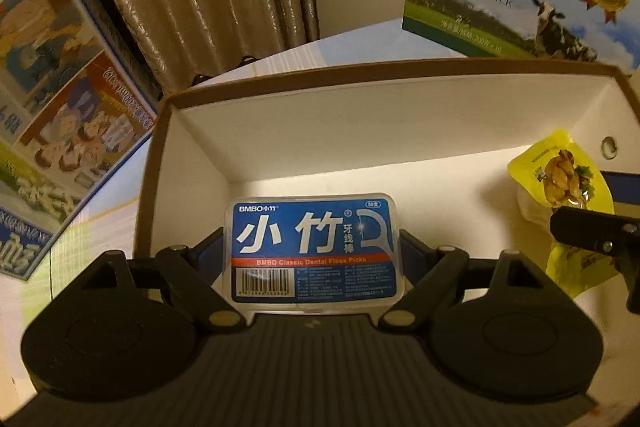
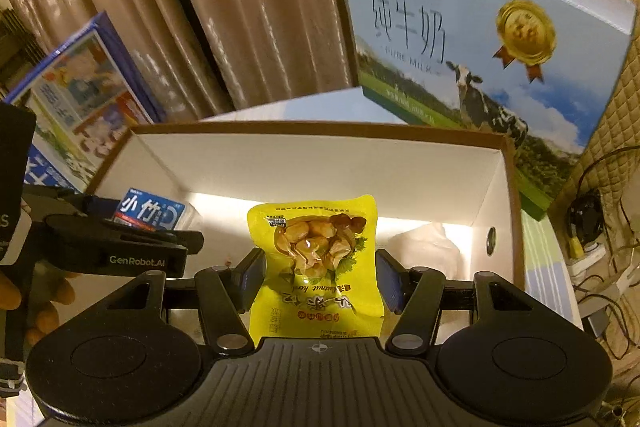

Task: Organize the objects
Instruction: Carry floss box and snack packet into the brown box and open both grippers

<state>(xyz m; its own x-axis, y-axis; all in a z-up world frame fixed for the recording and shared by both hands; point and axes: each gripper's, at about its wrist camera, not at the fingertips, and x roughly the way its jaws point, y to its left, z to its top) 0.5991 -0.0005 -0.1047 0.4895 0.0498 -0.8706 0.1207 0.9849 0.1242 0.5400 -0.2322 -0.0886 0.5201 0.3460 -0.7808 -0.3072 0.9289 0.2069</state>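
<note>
A: Your left wrist camera looks steeply down along its fingers, close over the left end of the open white box [image 1: 400, 123].

B: Your right wrist camera does likewise at the right end; both views share the box interior and the milk carton [image 2: 480, 39] behind.

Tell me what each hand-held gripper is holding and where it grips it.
The left hand-held gripper clamps the dental floss box by its two short sides. The right hand-held gripper pinches the yellow snack pouch across its side edges.
</note>
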